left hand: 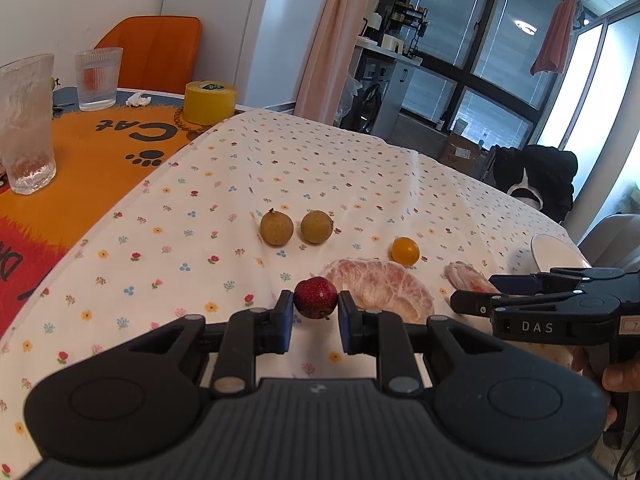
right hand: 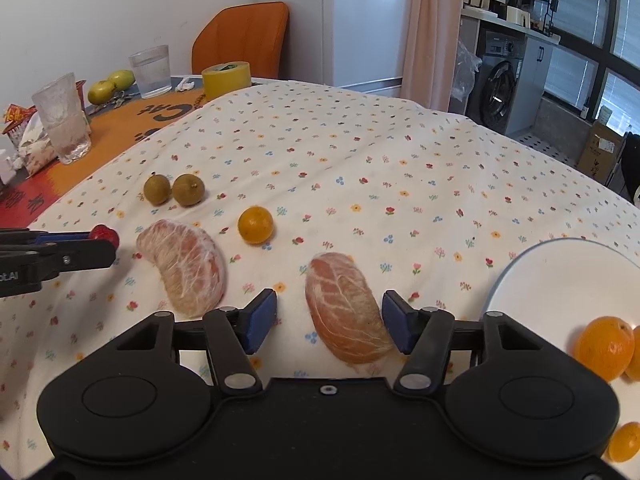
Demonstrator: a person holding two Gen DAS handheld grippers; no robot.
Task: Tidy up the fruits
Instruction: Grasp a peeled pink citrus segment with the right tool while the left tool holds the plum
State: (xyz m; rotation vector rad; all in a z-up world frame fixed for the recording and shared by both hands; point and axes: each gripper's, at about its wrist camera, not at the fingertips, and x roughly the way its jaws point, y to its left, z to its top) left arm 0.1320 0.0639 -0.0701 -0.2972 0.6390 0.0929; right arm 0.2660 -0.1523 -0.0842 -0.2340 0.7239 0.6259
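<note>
My left gripper [left hand: 316, 312] is shut on a red strawberry [left hand: 316, 298], held just above the flowered tablecloth [left hand: 224, 208]; the right wrist view shows the same gripper [right hand: 102, 242] and strawberry [right hand: 104, 234] at far left. My right gripper [right hand: 330, 320] is open around a peeled pomelo segment [right hand: 348, 308], which lies close to the right pad. A second pomelo segment [right hand: 184, 266], a small orange fruit [right hand: 255, 225] and two brown longans [right hand: 157, 189] [right hand: 188, 189] lie on the cloth. A white plate [right hand: 560, 280] at right holds orange fruits [right hand: 604, 348].
At the back left, on an orange mat [left hand: 100, 148], stand two glasses [left hand: 26, 124] [left hand: 98, 78] and a yellow tape roll [left hand: 210, 102]. Green apples [right hand: 110, 84] sit behind them. An orange chair [right hand: 244, 36] stands beyond the table.
</note>
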